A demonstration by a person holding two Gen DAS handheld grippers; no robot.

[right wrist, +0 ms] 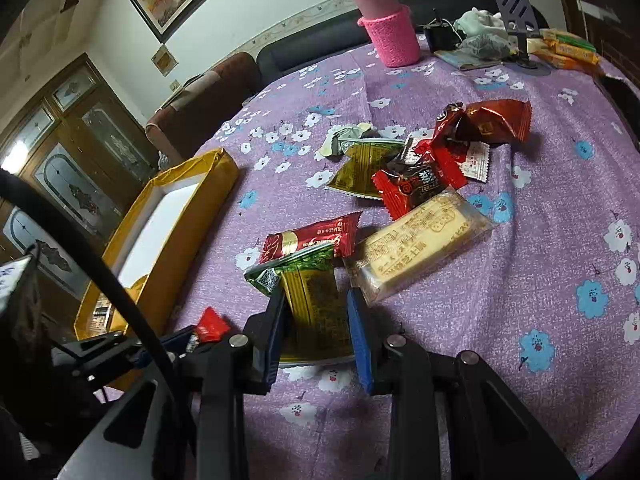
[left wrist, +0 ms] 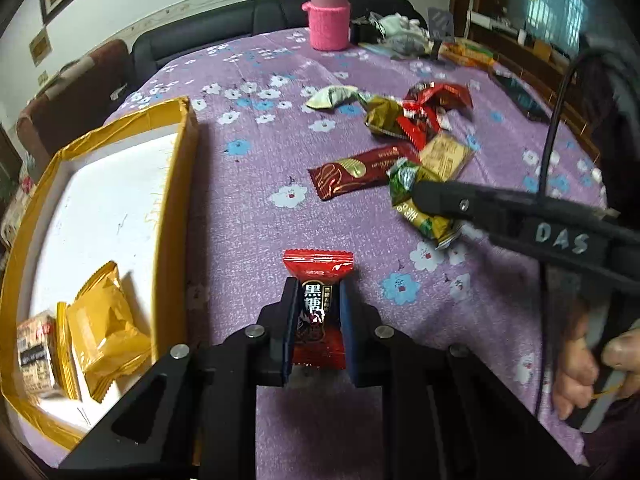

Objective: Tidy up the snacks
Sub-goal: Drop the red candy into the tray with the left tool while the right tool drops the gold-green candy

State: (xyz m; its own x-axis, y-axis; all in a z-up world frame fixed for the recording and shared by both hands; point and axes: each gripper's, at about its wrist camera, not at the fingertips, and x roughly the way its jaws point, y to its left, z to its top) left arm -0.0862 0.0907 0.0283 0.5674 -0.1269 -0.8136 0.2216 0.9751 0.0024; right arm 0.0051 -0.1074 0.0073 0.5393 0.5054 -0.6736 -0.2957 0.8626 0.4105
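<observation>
The left gripper point(left wrist: 318, 300) pinches a red brown-sugar candy point(left wrist: 319, 308) between its pads, just beside the long wall of the yellow box point(left wrist: 182, 200). The right gripper point(right wrist: 316, 312) is clamped on a green-and-gold snack packet point(right wrist: 314, 308), farther from the box on the purple flowered tablecloth point(right wrist: 500, 320). Inside the box lie a yellow pastry packet point(left wrist: 106, 328) and a clear-wrapped cake point(left wrist: 36, 354) — both at its near end. Beyond the green packet, away from the box, lies the loose pile: a dark red bar point(right wrist: 312, 238), a pale biscuit pack point(right wrist: 420, 248) and red wrappers point(right wrist: 492, 120) — all on the cloth.
</observation>
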